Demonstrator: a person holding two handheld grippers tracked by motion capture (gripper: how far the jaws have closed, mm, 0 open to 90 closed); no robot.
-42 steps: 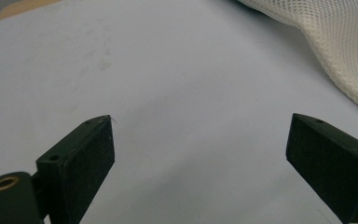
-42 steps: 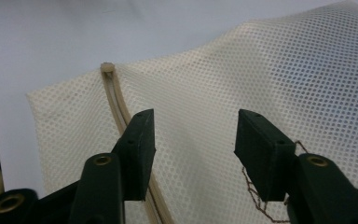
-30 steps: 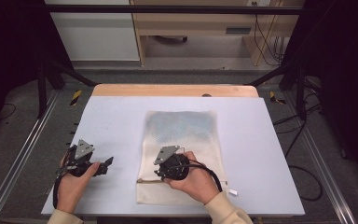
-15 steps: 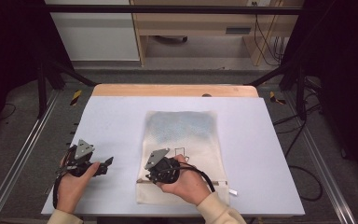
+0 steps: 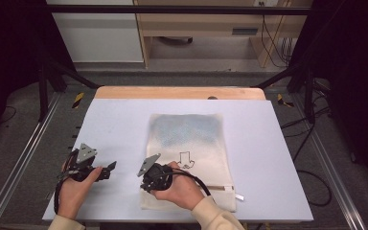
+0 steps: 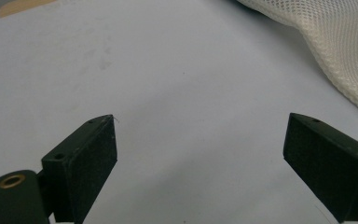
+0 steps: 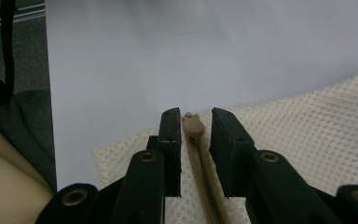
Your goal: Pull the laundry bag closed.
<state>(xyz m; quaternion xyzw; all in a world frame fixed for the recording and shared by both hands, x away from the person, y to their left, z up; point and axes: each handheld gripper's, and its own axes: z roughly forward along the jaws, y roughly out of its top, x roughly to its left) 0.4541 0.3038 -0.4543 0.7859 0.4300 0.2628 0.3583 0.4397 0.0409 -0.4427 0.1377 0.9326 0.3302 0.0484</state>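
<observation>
The right gripper [image 7: 195, 122] has slid along the bag [image 5: 191, 139] to the zip's [image 7: 200, 158] end, jaws narrowed around its tab [image 7: 194, 125], seemingly not pinching; left gripper [image 6: 200, 154] idles wide open, empty

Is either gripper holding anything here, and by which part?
The right gripper straddles the mesh bag's zipper near its end, jaws nearly closed; a firm grip cannot be told. The left gripper is open, holding nothing.
</observation>
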